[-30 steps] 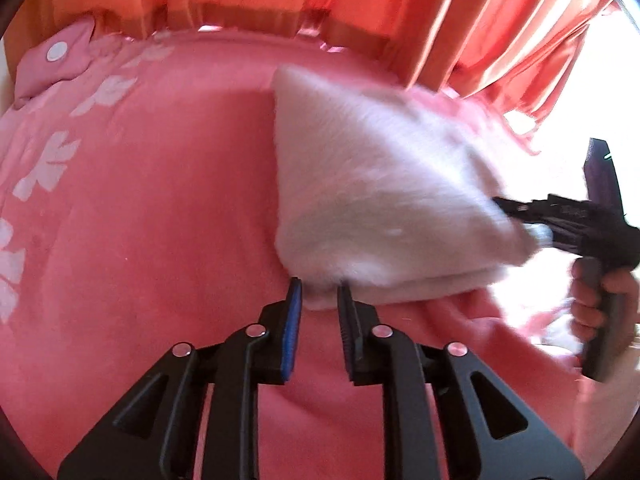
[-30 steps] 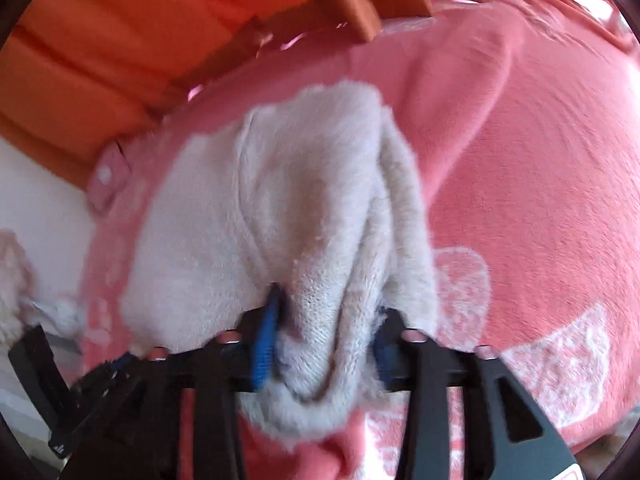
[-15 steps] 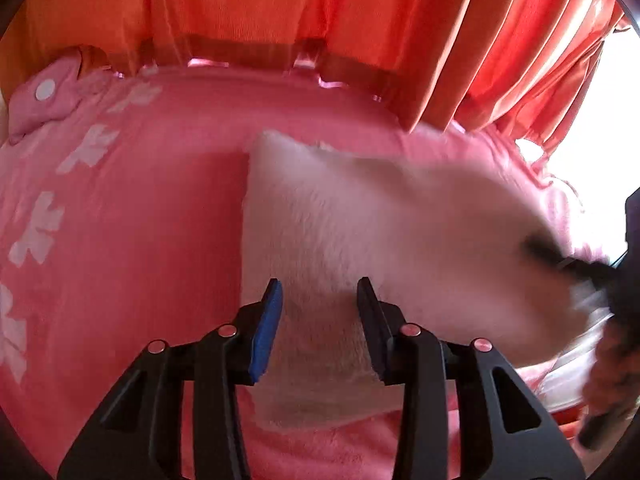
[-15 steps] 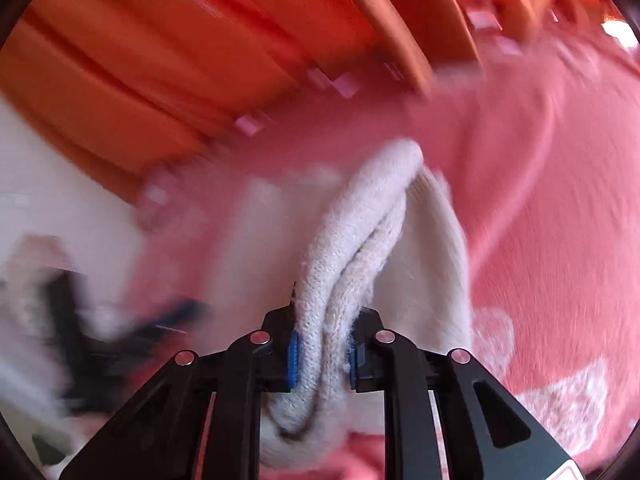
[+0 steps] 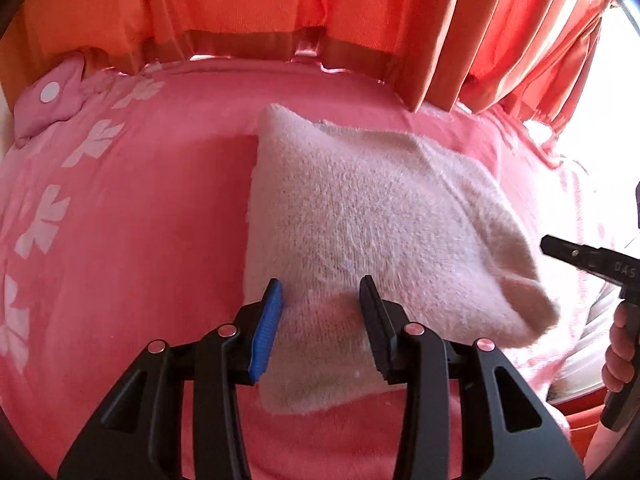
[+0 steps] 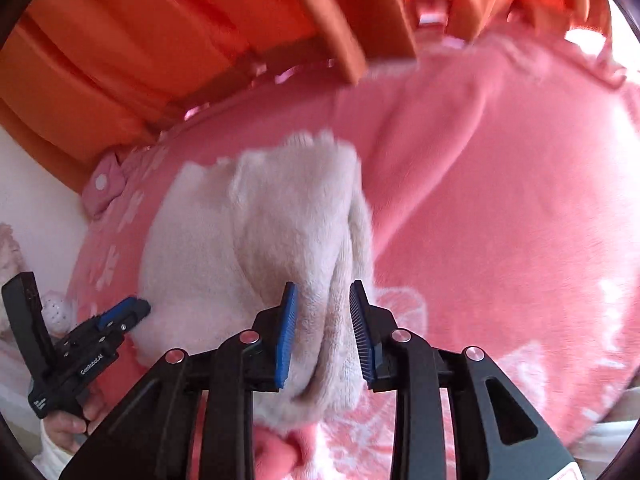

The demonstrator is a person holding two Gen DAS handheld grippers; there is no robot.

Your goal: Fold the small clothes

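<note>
A cream knitted garment [image 5: 360, 216] lies folded into a rough square on the pink blanket [image 5: 140, 240]. My left gripper [image 5: 322, 308] hovers open over its near edge, and the pads do not press the knit. In the right wrist view it [image 6: 136, 310] appears at the lower left, beside the garment's edge. My right gripper [image 6: 324, 312] has a raised fold of the garment [image 6: 256, 240] between its jaws. Those jaws are opening and the fold sits loosely in the gap. From the left wrist view the right gripper [image 5: 560, 250] is just off the garment's blurred right corner.
Orange curtains [image 5: 320, 8] hang along the far edge of the bed. A small pink cushion [image 5: 48, 96] with a white dot lies at the far left. White flower prints [image 5: 40, 224] run down the blanket's left side. A hand [image 5: 618, 360] grips the right handle.
The left gripper moved from the garment's near edge to over it, and its jaws widened. The right gripper pinched a fold, lifted it, and has now loosened.
</note>
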